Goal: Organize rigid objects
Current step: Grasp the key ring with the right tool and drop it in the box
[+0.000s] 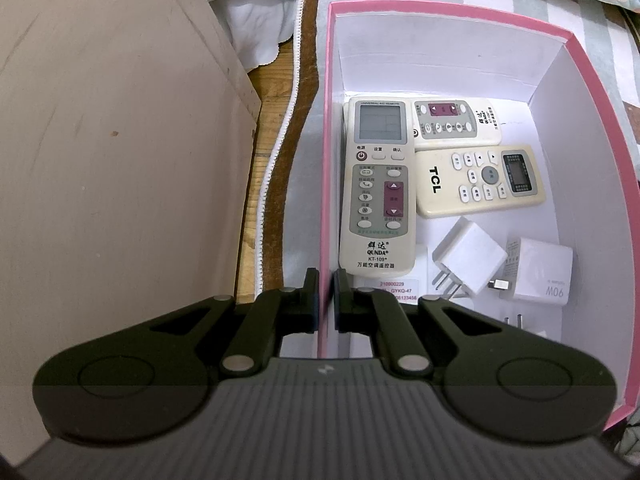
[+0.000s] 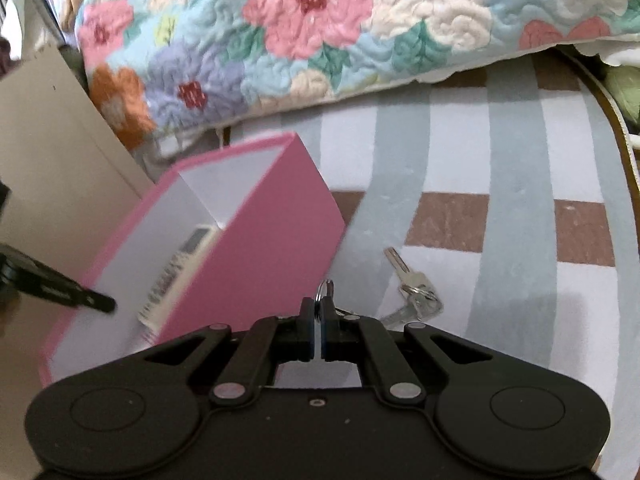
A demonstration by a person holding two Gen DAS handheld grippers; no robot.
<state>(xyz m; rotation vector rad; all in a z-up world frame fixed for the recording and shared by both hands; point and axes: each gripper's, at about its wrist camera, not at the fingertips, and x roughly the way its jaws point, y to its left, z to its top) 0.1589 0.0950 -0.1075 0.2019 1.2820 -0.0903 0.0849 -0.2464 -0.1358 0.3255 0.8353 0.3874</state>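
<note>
Between the fingers of the left tongs (image 1: pixel 326 280) stands the near left wall of the pink box (image 1: pixel 325 160), the fingers narrowed on either side of it with a thin gap showing. Just ahead and to the right, inside the box, a QUNDA remote (image 1: pixel 376 188) lies lengthwise along that wall. Right of it lie a TCL remote (image 1: pixel 480 180) and, farther off, a second small remote (image 1: pixel 456 122), both set crosswise. Nearer, to the right, sit two white chargers (image 1: pixel 470 262) (image 1: pixel 540 270).

At the tips of the right tongs (image 2: pixel 319 308) a metal key ring (image 2: pixel 323 292) is pinched tight. Just ahead and to the right, a bunch of keys (image 2: pixel 414 288) lies on the striped bed cover (image 2: pixel 500 152). Left of these tongs is the box, and beyond it a floral quilt (image 2: pixel 320 20).
</note>
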